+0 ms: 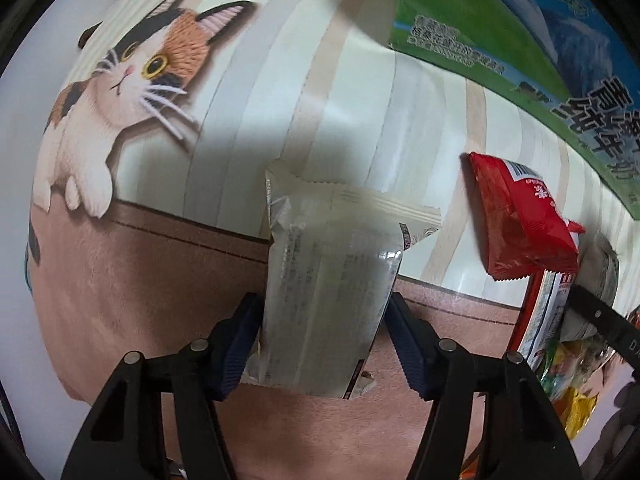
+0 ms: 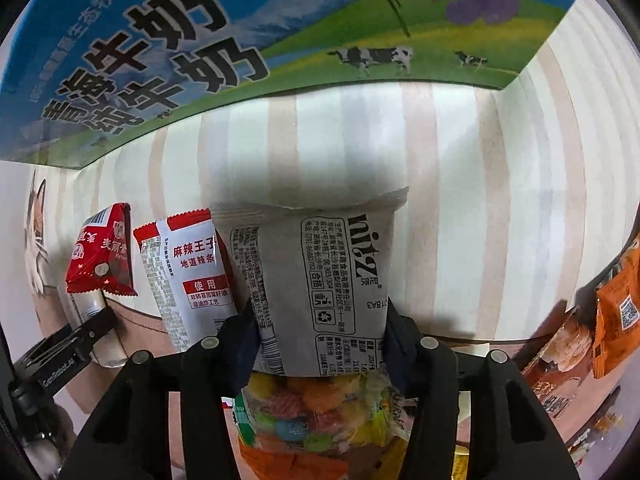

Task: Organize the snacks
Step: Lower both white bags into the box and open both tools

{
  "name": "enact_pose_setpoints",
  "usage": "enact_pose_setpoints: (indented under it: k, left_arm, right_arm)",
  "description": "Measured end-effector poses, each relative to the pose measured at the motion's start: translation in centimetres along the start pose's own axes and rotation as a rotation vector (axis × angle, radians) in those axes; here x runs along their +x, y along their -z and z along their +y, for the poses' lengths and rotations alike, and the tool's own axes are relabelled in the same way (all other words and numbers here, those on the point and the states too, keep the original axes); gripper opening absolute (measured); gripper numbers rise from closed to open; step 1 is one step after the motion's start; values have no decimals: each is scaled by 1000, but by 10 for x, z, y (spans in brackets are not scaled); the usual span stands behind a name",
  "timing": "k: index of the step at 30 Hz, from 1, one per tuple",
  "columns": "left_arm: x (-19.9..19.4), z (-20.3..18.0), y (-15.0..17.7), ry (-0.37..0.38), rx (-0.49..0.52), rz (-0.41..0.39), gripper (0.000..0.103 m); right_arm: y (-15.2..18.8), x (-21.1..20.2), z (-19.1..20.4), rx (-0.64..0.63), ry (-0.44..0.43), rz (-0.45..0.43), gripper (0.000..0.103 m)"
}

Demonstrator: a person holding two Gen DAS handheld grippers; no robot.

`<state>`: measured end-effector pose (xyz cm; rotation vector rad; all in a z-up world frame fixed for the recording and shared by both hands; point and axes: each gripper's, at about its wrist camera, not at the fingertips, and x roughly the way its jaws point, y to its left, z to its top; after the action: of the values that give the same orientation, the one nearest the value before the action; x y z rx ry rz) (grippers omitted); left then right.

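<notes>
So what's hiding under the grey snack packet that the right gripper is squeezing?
Under the grey packet lies a clear bag of colourful candies, orange, yellow and green ones. The right gripper and the packet cover the bag's top, so how far it reaches stays hidden.

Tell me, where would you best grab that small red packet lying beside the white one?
Take the red packet across its puffy middle, coming straight down from above. It lies flat on the striped mat with open mat on its long left side, so two fingers can likely straddle its narrow width. The crimped ends are thin and would probably slip. One end rests against the red-and-white packet, so avoid that end.
</notes>
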<state>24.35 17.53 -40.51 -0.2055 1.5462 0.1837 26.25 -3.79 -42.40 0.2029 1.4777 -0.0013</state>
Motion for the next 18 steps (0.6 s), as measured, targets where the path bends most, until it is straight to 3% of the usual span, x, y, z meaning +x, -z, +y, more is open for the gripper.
enact_pose_setpoints:
  k: [3,8,15,18]
  left_arm:
    - [-15,7,-9,0,-4,-6,60]
    - [-45,-7,12,44,1,-17,60]
    - [-117,-40,36,217,61,-63,60]
    - [-165,-59,33,304,80,-117,60]
  right_arm:
    - [-1,-3,3,-1,16,-26,51]
    - [9,-20,9,25,-36,-67,49]
    - [24,-79,7,25,-212,-99,49]
    - [26,-128,8,3,-274,-145,49]
